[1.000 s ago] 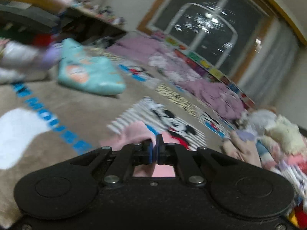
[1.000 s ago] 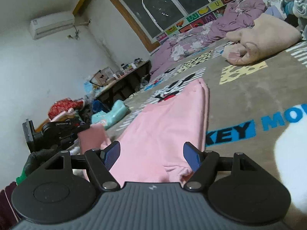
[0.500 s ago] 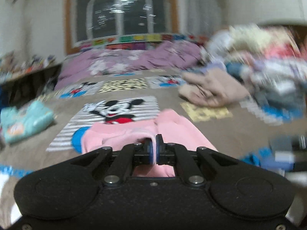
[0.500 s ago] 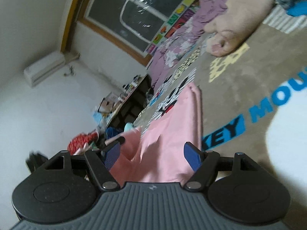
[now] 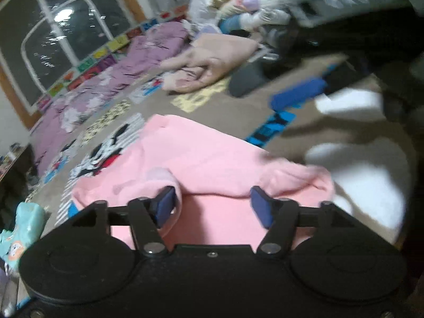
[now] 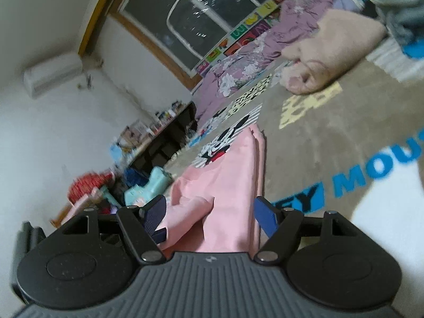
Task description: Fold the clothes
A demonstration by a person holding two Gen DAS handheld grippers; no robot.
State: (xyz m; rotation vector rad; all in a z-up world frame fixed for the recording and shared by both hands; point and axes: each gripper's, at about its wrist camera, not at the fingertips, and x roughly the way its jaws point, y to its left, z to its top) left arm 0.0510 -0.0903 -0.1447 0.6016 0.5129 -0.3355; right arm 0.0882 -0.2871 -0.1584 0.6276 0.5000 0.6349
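Observation:
A pink garment (image 5: pixel 206 159) lies spread on the brown Mickey Mouse blanket (image 5: pixel 238 111), with a folded sleeve bunched along its near edge. My left gripper (image 5: pixel 213 206) is open just above that near edge, a fold of pink cloth resting against its left finger (image 5: pixel 165 205). In the right wrist view the same pink garment (image 6: pixel 228 185) runs away from me in a long strip. My right gripper (image 6: pixel 212 216) is open over its near end, pink cloth between the fingers. The right gripper's blue pad shows blurred in the left wrist view (image 5: pixel 299 95).
A beige folded blanket (image 5: pixel 212 63) and purple bedding (image 5: pixel 111 84) lie beyond the garment. A pile of mixed clothes (image 5: pixel 251 8) is at the far right. A teal folded garment (image 5: pixel 21 228) sits at the left. A dark low shelf (image 6: pixel 164 143) stands by the wall.
My left gripper has opened and let go of the pink sleeve it held, after swinging right across the garment. The right gripper stayed open and tilted over the garment's near end.

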